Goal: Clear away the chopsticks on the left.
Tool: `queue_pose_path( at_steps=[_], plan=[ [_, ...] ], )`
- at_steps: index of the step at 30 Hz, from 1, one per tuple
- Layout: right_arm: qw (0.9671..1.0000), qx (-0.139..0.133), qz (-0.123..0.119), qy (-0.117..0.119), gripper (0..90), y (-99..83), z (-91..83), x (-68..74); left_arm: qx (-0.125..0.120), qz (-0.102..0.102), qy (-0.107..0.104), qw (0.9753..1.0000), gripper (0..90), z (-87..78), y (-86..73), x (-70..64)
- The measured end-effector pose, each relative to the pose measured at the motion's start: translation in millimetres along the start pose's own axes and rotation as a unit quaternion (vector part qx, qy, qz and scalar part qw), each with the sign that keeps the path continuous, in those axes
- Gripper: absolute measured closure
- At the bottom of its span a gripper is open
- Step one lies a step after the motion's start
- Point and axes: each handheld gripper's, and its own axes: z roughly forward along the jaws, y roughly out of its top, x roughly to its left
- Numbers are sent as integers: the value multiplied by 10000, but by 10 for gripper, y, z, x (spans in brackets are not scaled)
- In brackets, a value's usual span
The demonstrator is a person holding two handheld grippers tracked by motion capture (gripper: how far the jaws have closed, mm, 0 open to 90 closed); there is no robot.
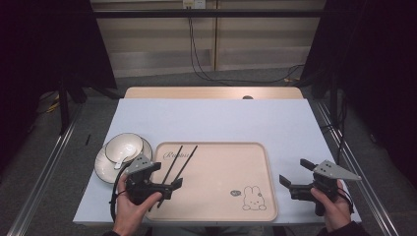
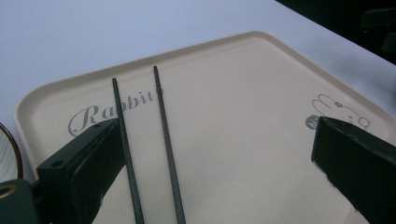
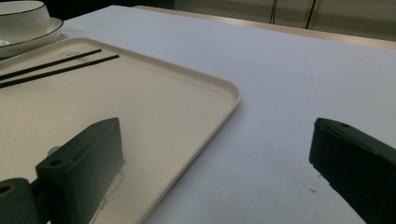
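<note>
two black jaws of the left gripper rise close to the lens in its own view, spread wide, with a pair of black chopsticks running up between them; one stick lies just beside the left-hand jaw, and i cannot tell whether it touches. nothing is clamped. from the high view, the person's left hand comes in from the bottom edge, wrapped around the gripper's handle, the gripper angled toward the right over the near left corner of the tray.

the right hand sits low at the near right side of the table, its right gripper pointing left toward the tray's right rim, jaws wide apart and holding nothing. in the right gripper view one jaw hangs over the tray's corner and the other over bare table.

on the beige tray, grey script reads "rabbit" near the far left corner, and a small line-drawn rabbit sits at the near right corner.

the chopsticks lie flat on the tray's left part, side by side and slightly apart, long axes slanting from near left up to far right, far ends reaching the script. a white bowl on a saucer stands on the table just left of the tray.
</note>
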Motion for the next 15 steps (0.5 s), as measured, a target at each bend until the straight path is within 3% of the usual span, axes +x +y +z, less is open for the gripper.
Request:
queue_pose_path(
  at_steps=[5, 6, 15],
  plan=[
    [10000, -16, -16, -3, 27, 1, -3, -1, -158, 190, -65, 9997, 28, -136, -38, 17],
    [10000, -24, 0, -14, 27, 1, -3, 0, -285, 249, -13, 9993, 28, -226, -65, 32],
    [10000, -44, -26, -21, 27, 4, -5, 7, -532, 122, 279, 9981, 24, -583, -231, 159]
  ],
)
